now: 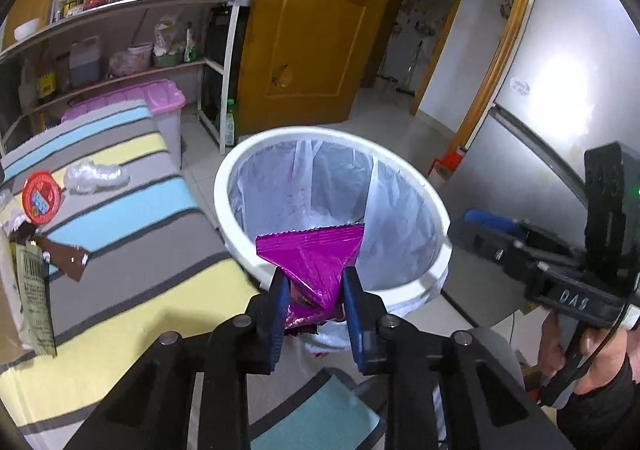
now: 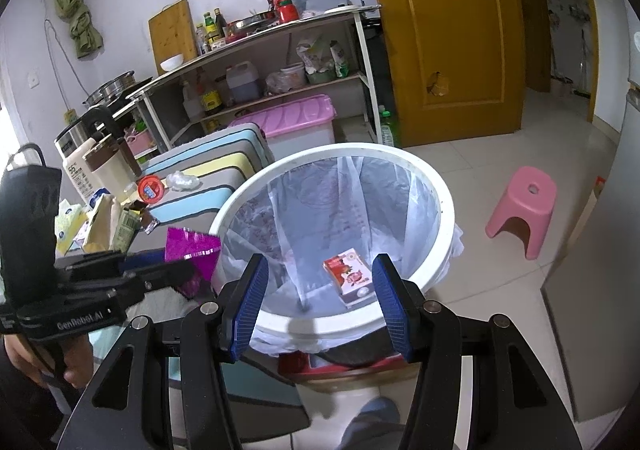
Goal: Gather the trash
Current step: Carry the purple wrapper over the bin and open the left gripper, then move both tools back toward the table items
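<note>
A crumpled magenta foil wrapper (image 1: 316, 254) is pinched between the blue pads of my left gripper (image 1: 314, 282), which is shut on it. It hangs over the near rim of the white bin (image 1: 224, 185), which has a clear liner. In the right wrist view the same wrapper (image 2: 192, 246) sits just left of the bin's rim (image 2: 440, 185), held by the left gripper (image 2: 160, 266). My right gripper (image 2: 320, 262) hovers open above the bin with nothing between its pads. A small red and white carton (image 2: 350, 276) lies at the bottom of the bin.
The striped tablecloth (image 1: 120, 209) left of the bin carries a red lid (image 1: 40, 197), crumpled clear plastic (image 1: 94, 177), a brown wrapper (image 1: 60, 254) and a green packet (image 1: 36, 302). A pink stool (image 2: 524, 209) stands on the tiled floor to the right. A grey fridge (image 1: 560, 89) is on the right.
</note>
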### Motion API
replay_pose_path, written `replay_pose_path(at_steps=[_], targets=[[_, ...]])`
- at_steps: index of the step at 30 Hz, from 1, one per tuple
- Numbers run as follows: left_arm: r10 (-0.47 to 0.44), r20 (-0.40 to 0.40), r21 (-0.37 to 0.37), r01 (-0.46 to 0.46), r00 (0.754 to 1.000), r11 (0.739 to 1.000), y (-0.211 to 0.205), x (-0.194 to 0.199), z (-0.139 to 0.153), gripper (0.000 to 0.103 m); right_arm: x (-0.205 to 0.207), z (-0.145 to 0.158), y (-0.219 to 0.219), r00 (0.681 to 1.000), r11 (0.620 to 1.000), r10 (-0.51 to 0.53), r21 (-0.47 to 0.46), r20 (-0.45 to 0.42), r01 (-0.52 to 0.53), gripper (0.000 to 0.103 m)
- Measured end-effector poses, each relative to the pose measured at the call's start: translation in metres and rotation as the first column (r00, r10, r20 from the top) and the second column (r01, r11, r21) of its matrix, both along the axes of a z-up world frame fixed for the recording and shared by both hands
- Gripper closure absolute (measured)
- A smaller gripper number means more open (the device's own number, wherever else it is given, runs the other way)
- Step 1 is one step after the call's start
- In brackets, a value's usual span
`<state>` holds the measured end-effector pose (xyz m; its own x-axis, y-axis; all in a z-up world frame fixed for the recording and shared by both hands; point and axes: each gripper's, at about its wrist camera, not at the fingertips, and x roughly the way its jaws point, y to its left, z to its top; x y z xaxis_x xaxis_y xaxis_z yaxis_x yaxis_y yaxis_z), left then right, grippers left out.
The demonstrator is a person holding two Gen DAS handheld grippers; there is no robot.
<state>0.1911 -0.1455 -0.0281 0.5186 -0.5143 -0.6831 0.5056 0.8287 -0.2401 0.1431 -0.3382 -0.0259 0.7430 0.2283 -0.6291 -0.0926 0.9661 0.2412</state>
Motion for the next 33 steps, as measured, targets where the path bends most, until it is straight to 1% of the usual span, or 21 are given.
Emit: replay_pose_path(at_steps=[8, 11, 13, 15, 23, 33], targets=[[0.018, 0.028, -0.028, -0.017, 0.999, 0.999, -0.008, 0.016, 0.015, 0.076, 0.000, 0.000, -0.003, 1.000, 1.000, 0.001, 0.005, 0.003, -0.001, 0.048], [0.023, 0.013, -0.042, -0.023, 1.000, 0.999, -0.010, 0.022, 0.015, 0.070, 0.000, 0.000, -0.003, 1.000, 1.000, 0.000, 0.004, 0.004, 0.000, 0.048], [0.024, 0.010, -0.055, -0.023, 1.000, 0.998, -0.010, 0.023, 0.015, 0.059, 0.000, 0.000, -0.003, 1.000, 1.000, 0.001, 0.005, 0.005, -0.001, 0.048], [0.021, 0.006, -0.073, -0.020, 1.000, 0.997, -0.008, 0.022, 0.015, 0.057, -0.001, 0.001, -0.003, 1.000, 1.000, 0.000, 0.004, 0.010, -0.001, 0.048], [0.074, 0.023, -0.104, -0.072, 0.997, 0.992, 0.012, 0.006, 0.023, 0.057, -0.006, 0.008, 0.004, 1.000, 1.000, 0.011, -0.002, 0.025, -0.011, 0.048], [0.181, 0.044, -0.084, -0.177, 0.982, 0.981, 0.058, -0.034, 0.023, 0.057, -0.024, 0.016, 0.035, 0.997, 0.998, 0.063, -0.016, 0.044, -0.062, 0.048]])
